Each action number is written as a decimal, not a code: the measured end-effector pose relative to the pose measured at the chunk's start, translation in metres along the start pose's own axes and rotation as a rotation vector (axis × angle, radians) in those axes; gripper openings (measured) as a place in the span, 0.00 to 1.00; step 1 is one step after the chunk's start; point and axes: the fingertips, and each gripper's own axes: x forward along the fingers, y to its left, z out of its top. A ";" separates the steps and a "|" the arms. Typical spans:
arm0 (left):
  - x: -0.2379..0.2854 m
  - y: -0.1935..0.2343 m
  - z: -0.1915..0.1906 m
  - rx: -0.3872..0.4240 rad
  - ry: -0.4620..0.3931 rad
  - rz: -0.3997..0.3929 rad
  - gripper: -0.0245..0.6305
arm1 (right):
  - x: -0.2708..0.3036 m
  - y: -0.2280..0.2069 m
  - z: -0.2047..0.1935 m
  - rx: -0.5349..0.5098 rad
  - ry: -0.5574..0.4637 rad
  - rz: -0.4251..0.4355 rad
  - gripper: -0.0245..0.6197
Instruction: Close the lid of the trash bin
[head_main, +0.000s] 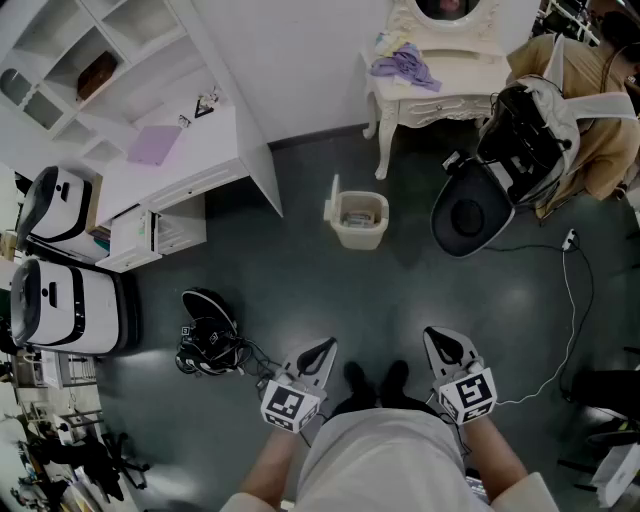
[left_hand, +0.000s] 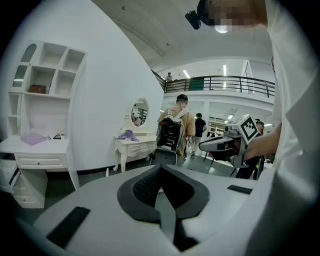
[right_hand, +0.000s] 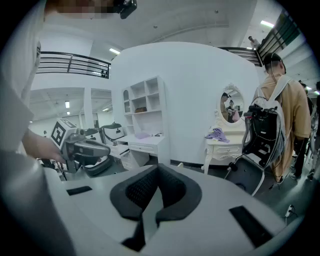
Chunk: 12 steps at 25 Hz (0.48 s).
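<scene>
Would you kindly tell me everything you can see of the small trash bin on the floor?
The trash bin is a small cream tub, plastic by its look, rectangular with rounded corners. Its lid is open and stands upright at the bin's left side in the head view. Some contents lie inside, too small to identify. It stands upright on the dark floor, between the white desk and the dressing table; nothing touches it.

The trash bin (head_main: 362, 222) is a small cream tub, upright on the dark floor, well ahead of my left tongs (head_main: 324, 347) and right tongs (head_main: 436, 337), roughly between their lines. Its lid (head_main: 333, 196) stands raised at the left edge, so the bin is open.
</scene>
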 end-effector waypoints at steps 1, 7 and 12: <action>0.000 0.001 0.000 0.000 -0.001 0.000 0.06 | 0.001 0.000 0.001 0.000 0.004 -0.004 0.05; -0.003 0.008 0.001 -0.004 0.003 -0.007 0.06 | 0.007 0.002 0.007 0.005 0.002 -0.015 0.05; -0.004 0.013 -0.003 -0.006 0.018 -0.020 0.06 | 0.012 0.004 0.006 0.031 0.009 -0.029 0.05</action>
